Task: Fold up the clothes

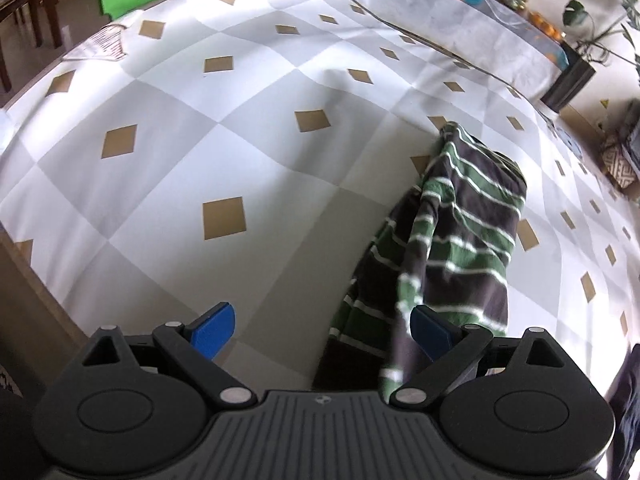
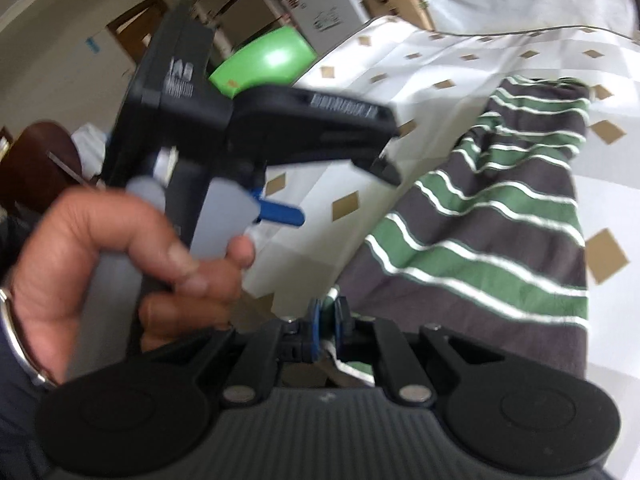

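Striped shirt (image 2: 500, 216) hangs lifted over the checkered desk (image 1: 240, 128), at 3 o'clock of left gripper (image 1: 322, 332), fingers wide, empty. Right gripper (image 2: 326, 320) fingers pinch its hem.

Table cover: white-and-grey checked cloth (image 1: 240, 128) with tan diamonds.
Second table (image 1: 460, 20): at 1 o'clock, cluttered.
Chair (image 1: 28, 12): dark wood, 10 o'clock.
Plant (image 1: 592, 24): 2 o'clock.
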`<state>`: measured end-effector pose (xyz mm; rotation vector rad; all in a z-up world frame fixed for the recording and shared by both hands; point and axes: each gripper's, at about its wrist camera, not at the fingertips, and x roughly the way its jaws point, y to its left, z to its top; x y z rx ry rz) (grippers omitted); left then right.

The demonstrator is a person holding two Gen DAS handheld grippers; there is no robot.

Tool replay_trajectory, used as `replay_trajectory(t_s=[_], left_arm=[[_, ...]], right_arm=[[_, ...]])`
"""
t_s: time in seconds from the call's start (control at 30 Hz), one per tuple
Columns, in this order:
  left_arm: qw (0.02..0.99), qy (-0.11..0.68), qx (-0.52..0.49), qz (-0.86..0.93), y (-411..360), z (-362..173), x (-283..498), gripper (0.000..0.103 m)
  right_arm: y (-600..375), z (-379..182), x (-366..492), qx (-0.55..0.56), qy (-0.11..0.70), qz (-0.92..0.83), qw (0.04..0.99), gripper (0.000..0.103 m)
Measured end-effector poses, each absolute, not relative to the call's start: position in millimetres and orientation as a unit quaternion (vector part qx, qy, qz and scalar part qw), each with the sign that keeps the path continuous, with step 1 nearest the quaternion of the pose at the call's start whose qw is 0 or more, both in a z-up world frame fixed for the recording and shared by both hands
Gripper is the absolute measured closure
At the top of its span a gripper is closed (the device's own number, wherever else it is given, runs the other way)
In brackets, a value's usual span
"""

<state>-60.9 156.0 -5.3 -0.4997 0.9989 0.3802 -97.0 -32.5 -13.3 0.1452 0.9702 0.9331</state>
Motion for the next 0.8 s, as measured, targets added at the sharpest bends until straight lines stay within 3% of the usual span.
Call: replay_trajectory(t_s=[0.13,0.3,0.8], left_arm=[[0.83,0.476,-0.226,0.184,155.2,-5.8,-60.7,0.009],[0.828,0.478,-0.227,0.184,156.1,-7.0,-61.3,0.009],[0.822,0.537,-0.166,0.088,108.6,-33.1,-52.1,0.009]], right_arm=[[-25.3,-22.7,-95.8,0.069,0.446,0.439,0.777,0.092],[-36.1,-17.8,-93.4,0.05,0.448,0.413,0.791,0.069],[-112.2,-42.4,-71.0,0.053,0.499,0.202,0.841,0.053]])
